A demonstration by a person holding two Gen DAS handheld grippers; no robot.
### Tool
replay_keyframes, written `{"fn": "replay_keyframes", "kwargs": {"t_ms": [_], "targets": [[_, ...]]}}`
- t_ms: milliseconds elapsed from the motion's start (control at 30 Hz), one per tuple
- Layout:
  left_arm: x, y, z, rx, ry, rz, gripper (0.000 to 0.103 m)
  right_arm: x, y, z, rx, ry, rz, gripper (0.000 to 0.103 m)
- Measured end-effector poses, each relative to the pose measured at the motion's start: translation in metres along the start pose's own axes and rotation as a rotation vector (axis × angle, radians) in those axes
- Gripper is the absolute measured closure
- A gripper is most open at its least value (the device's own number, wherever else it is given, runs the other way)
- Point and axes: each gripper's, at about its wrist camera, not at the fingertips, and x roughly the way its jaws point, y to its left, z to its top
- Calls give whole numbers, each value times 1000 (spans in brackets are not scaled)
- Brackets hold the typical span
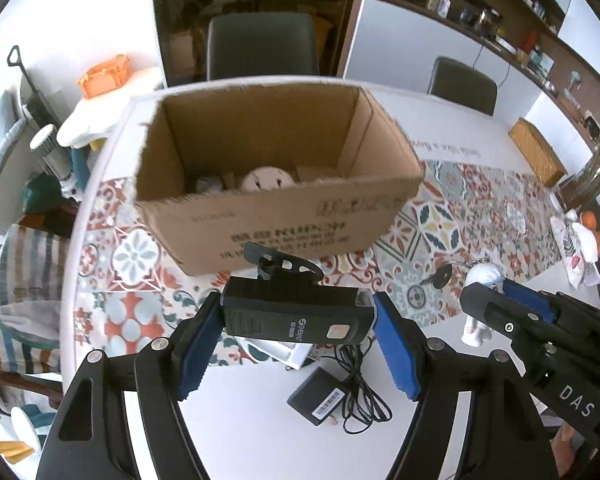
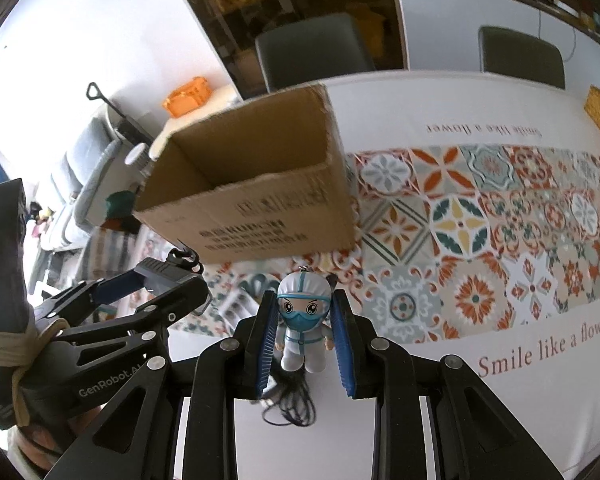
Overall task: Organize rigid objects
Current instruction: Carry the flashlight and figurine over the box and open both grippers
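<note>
Left claw (image 1: 296,320) is clamping a black flashlight (image 1: 292,314) marked "SIEMO"; right claw (image 2: 304,332) is pinching a masked figurine keychain (image 2: 302,320). A black adapter (image 1: 320,398) is waiting on the desk (image 1: 252,420). Beyond, the cardboard box (image 1: 276,184) is holding a few items already, so roughly midway. Cloth reads "Smile like a flower".

One cardboard box (image 1: 276,208), one black device (image 1: 296,316), one figurine (image 2: 303,320), one key (image 1: 440,278), one adapter (image 1: 320,398), two chairs (image 1: 262,46).

The cardboard box (image 1: 276,168)'s near wall hides most of its contents.
</note>
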Motion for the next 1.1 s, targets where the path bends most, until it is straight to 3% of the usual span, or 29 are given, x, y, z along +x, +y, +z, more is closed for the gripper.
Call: {"fn": "replay_keyframes", "kwargs": {"t_ms": [633, 1100], "targets": [[-62, 26, 41, 0, -142, 22, 30, -30, 48, 42, -85, -122, 69, 76], [-55, 41, 80, 3, -164, 49, 30, -11, 61, 86, -123, -133, 78, 76]]}}
